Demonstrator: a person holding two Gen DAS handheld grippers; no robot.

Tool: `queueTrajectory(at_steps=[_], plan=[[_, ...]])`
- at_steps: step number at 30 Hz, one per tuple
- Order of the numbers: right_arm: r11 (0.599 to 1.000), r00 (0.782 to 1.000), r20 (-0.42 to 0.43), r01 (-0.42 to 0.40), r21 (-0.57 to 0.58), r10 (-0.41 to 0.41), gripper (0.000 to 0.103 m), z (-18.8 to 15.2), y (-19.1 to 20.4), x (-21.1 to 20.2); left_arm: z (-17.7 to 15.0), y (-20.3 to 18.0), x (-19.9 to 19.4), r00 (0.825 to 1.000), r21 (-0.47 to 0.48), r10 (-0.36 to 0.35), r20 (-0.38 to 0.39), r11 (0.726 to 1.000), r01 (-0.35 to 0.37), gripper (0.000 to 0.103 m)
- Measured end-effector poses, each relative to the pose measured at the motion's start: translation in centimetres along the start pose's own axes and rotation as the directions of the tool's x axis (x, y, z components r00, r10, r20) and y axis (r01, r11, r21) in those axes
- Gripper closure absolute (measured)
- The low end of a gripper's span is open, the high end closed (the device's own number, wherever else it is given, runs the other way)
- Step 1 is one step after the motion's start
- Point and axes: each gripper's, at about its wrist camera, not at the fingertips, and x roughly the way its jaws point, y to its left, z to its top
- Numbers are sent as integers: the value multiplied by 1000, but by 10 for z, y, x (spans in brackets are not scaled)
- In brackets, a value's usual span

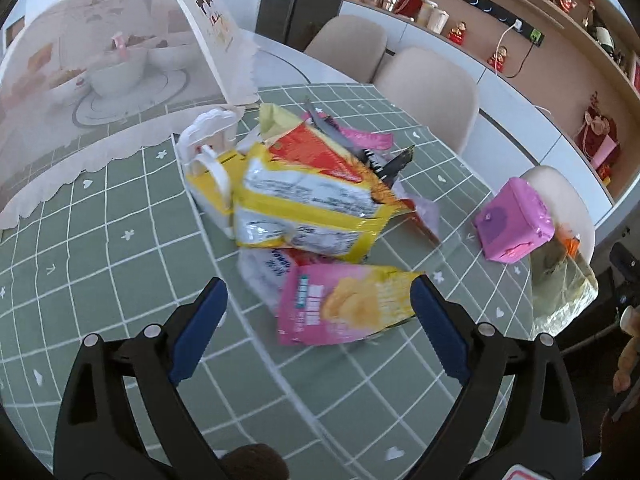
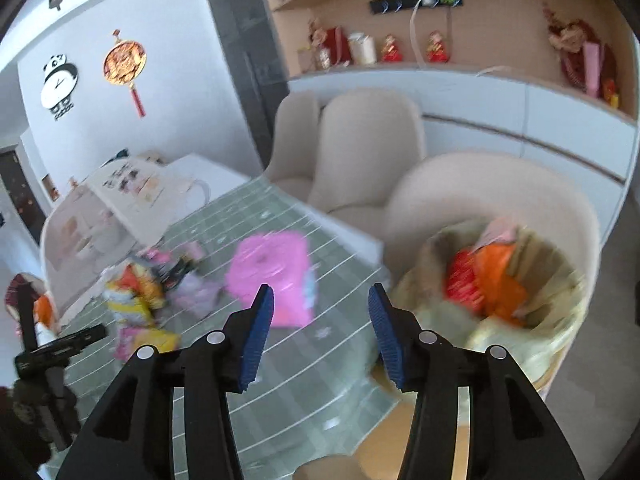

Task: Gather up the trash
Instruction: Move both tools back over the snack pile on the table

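Left gripper (image 1: 318, 312) sits nearest the lens, jaws wide, nothing held, hovering just over a pink snack bag (image 1: 340, 304) that lies between the blue pads. Behind it a heap of trash: yellow-and-white wrapper (image 1: 308, 212), red-orange wrapper (image 1: 320, 152), white plastic piece (image 1: 208, 140), all touching or overlapping on the green grid-cloth surface (image 1: 100, 240). Pink box (image 1: 514, 220) stands apart to the right, near the surface edge. A mesh food cover (image 1: 100, 80) sits over dishes at the far left.

Right gripper (image 2: 320, 320) is also wide and empty, and its view is motion-blurred. A lined trash bin (image 2: 560, 312) is at its right, just off the surface edge, with red and orange wrappers (image 2: 484, 284) already inside. The pink box shows ahead-left.

Judgement: task is partly done and the heap remains. The left looks set to take the pink bag.

Risks: the bag is flat and slick, so the pads may slide off or pinch only a corner and drop it on the way to the bin. It overlaps a white wrapper (image 1: 260, 276) underneath, so a grab may drag that along or scatter the heap. A fast swing by the right could knock the pink box off the edge.
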Motion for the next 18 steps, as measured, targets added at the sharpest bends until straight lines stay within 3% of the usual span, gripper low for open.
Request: queueTrajectory(at_steps=[8, 11, 14, 18], plan=[[995, 1000, -25, 11, -98, -14, 56, -14, 29, 13, 5, 10, 7, 997, -86, -75, 1, 993, 75, 29], [987, 998, -49, -37, -159, 29, 56, -17, 42, 30, 0, 12, 10, 998, -108, -65, 6, 992, 65, 30], [967, 988, -127, -112, -229, 85, 56, -16, 63, 58, 3, 23, 2, 997, -151, -69, 40, 986, 74, 30], [934, 978, -178, -164, -318, 111, 56, -16, 83, 81, 30, 26, -1, 996, -208, -65, 65, 975, 77, 30]])
